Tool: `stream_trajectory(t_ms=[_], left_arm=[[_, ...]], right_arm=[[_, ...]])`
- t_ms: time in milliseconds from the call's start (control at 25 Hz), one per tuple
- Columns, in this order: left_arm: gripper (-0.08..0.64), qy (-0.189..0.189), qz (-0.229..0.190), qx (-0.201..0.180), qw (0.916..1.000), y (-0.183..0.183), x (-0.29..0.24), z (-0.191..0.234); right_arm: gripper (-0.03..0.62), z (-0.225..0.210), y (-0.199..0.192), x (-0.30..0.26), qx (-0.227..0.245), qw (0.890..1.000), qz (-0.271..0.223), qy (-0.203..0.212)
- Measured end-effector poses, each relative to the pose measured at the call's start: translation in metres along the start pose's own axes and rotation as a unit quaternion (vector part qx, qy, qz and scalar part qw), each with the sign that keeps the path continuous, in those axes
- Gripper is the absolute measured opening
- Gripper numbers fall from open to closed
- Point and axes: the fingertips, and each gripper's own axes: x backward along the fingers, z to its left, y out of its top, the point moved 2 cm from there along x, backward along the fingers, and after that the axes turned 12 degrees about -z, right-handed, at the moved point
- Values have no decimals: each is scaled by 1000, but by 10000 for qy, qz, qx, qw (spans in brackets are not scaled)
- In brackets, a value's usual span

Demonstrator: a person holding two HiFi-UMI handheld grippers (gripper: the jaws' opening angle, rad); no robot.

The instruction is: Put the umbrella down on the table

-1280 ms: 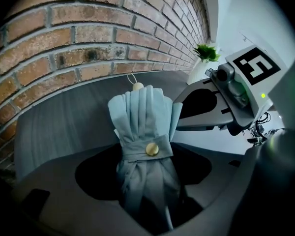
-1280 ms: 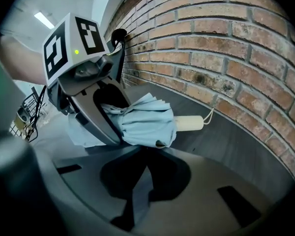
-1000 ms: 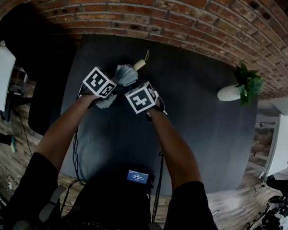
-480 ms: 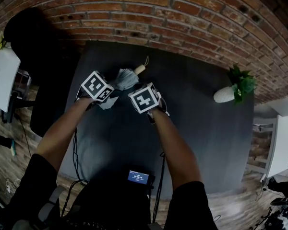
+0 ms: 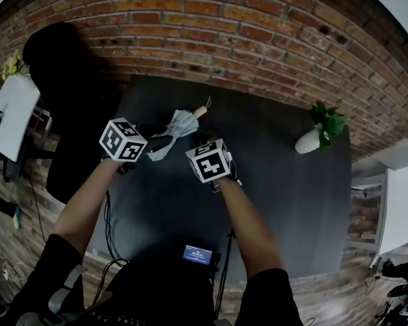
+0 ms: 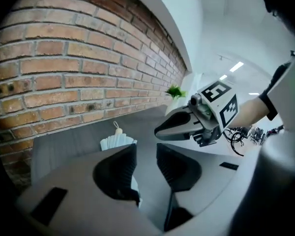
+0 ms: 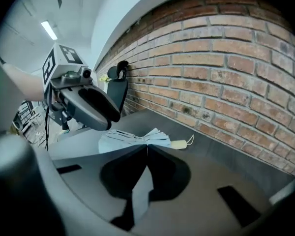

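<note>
Head view: umbrella (image 5: 175,129) lies released on bench (image 5: 279,182). Both grippers have lifted clear: left gripper (image 6: 145,154) jaws closing empty, right gripper (image 7: 146,151) jaws pressed together. Task looks done.

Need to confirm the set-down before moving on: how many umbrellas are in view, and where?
1. The folded umbrella lies on the dark table near the brick wall; none seems hidden.

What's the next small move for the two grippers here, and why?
Probably pull both back, clear of the umbrella: it already lies on the table, touched by neither. The right gripper is shut and empty; the left gripper has its jaws closing on nothing.
</note>
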Motion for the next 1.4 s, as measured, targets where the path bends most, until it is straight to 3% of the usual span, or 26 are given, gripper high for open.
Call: stream_trajectory(t_ms=[120, 160, 560, 760, 1040, 1400], left_arm=[[13, 28, -432, 117, 9990, 1, 18, -20], [3, -14, -539, 189, 9984, -2, 22, -29], [3, -634, -1372, 827, 9850, -42, 64, -125], [3, -813, -1411, 914, 9824, -72, 85, -157], [3, -995, -1401, 743, 9823, -108, 137, -195], [3, -1107, -1402, 720, 9813, -160, 192, -236]], right_arm=[[9, 15, 3, 23, -89, 9996, -264, -46], [9, 20, 3, 31, -151, 9992, -353, -63], [9, 73, -30, 82, -675, 9950, -739, -2], [9, 95, -54, 105, -1001, 9922, -698, -244], [9, 136, -74, 148, -1350, 9858, -676, -737], [9, 211, -86, 191, -1370, 9826, -806, -957]])
